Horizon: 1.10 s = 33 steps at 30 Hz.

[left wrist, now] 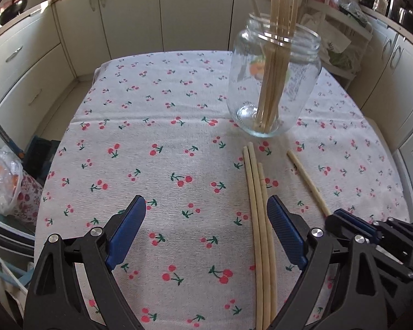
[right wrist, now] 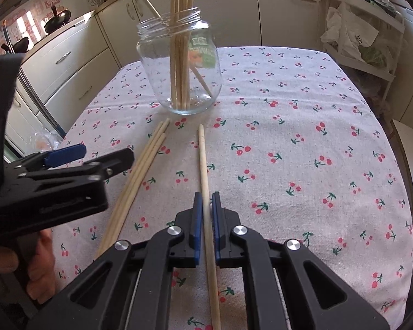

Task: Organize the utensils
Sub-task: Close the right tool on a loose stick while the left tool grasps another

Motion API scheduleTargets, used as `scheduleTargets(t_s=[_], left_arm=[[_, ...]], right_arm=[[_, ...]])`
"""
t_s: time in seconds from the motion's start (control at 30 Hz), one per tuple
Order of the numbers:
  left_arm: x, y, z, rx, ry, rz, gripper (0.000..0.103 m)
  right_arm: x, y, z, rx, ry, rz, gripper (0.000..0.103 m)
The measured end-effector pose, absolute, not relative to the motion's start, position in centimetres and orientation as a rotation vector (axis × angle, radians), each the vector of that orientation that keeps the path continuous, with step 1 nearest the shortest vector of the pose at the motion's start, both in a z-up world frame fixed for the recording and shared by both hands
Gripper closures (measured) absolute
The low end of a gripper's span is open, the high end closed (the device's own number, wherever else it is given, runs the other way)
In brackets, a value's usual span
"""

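A clear glass jar (left wrist: 272, 82) (right wrist: 180, 63) stands on the cherry-print tablecloth (left wrist: 165, 151) with several wooden chopsticks upright in it. Three chopsticks (left wrist: 257, 206) (right wrist: 140, 165) lie side by side in front of the jar. A single chopstick (right wrist: 205, 170) (left wrist: 308, 183) lies to their right. My right gripper (right wrist: 205, 206) (left wrist: 344, 216) is shut on that single chopstick, its blue pads pressed on both sides. My left gripper (left wrist: 206, 211) is open just above the cloth, with the three chopsticks close inside its right finger. It also shows at the left of the right wrist view, the left gripper (right wrist: 77, 156).
Cream kitchen cabinets (left wrist: 124, 13) ring the table. A shelf rack (right wrist: 363, 35) with bags stands at the far right. A plastic bag (left wrist: 2, 176) sits off the table's left edge. A hand (right wrist: 38, 269) grips the left tool's handle. A pan (right wrist: 56, 20) rests on the counter.
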<state>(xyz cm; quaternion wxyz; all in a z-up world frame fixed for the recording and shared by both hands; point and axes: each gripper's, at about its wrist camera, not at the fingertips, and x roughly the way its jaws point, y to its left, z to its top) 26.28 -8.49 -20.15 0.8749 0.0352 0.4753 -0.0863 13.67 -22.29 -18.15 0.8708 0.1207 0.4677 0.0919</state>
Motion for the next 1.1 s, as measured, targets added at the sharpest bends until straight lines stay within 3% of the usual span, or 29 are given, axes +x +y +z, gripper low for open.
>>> scheduleTargets(t_s=[0.8,0.97,1.1], left_arm=[[27.2,-8.4,-21.5,0.113,1.028,-0.150,0.018],[26.4,-8.6,-21.1,0.188,1.023,-0.187,0.027],[27.3,-7.4,-21.0,0.171,1.036,-0.171,0.028]], right_arm=[[13.8,-22.4,-18.3,0.253,0.973,0.199,0.094],[13.3,-22.1,-18.0,0.237,1.016,0.219,0.094],[13.4,-21.8,-17.6,0.239,1.058,0.250,0.094]])
